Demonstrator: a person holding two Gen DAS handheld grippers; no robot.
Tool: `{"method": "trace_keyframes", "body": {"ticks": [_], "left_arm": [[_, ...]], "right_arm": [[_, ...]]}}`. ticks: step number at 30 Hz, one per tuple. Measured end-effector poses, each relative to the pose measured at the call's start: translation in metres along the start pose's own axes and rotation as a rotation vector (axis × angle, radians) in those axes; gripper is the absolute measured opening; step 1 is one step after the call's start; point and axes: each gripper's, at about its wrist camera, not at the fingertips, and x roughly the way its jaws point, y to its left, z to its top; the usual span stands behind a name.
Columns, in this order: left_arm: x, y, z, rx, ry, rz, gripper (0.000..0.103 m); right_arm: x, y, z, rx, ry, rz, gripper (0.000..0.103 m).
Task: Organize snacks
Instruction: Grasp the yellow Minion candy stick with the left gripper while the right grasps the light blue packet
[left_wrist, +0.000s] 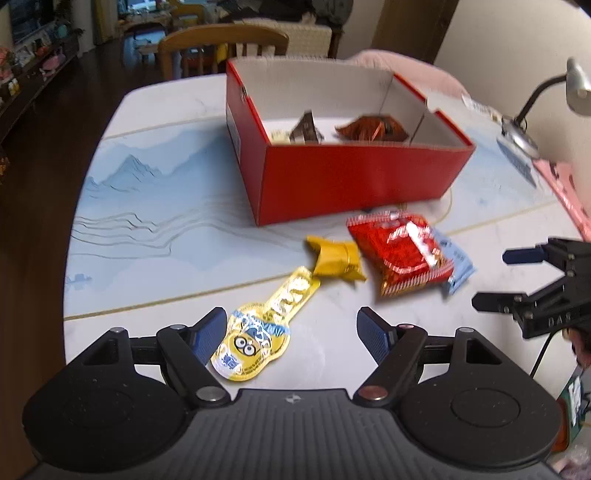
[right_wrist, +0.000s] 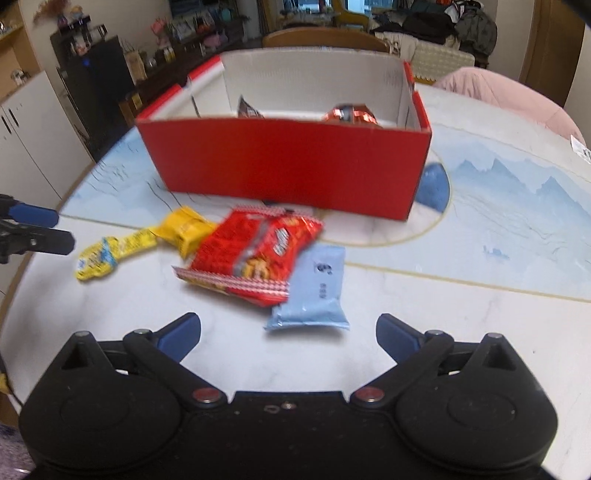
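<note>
While jaws gape, blue packet (right_wrist: 313, 291) lies ahead of right gripper (right_wrist: 288, 338)

Wooden chair (left_wrist: 221, 44), desk lamp (left_wrist: 546, 99), pink cushion (right_wrist: 509, 99) beyond the table (right_wrist: 480, 314)

Dim indoor light, motion blur — fisheye-bent edges

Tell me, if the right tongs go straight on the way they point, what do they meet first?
Probably the light blue packet, which lies just ahead between the open right tongs. The red snack bag overlaps its far end. Depth is unclear.
</note>
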Motion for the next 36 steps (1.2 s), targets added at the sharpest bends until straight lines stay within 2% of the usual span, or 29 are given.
{"method": "trace_keyframes", "body": {"ticks": [9, 17, 21, 29, 36], "left_arm": [[0.037, -0.001, -0.002, 0.098, 0.119, 0.015, 0.077], [0.061, -0.005, 0.003, 0.211, 0.186, 0.082, 0.077], [0.069, 0.001, 0.004, 0.213, 0.205, 0.105, 0.077], [0.073, 0.006, 0.002, 0.181, 0.217, 0.103, 0.076], [0.071, 0.004, 0.001, 0.169, 0.209, 0.078, 0.063]], "right_arm": [[0.034, -0.001, 0.007, -0.07, 0.06, -0.03, 0.091], [0.045, -0.004, 0.013, -0.095, 0.082, -0.016, 0.084], [0.05, -0.006, 0.016, -0.094, 0.092, -0.018, 0.081], [0.055, -0.005, 0.018, -0.115, 0.105, -0.033, 0.073], [0.051, -0.007, 0.017, -0.116, 0.087, -0.036, 0.063]]}}
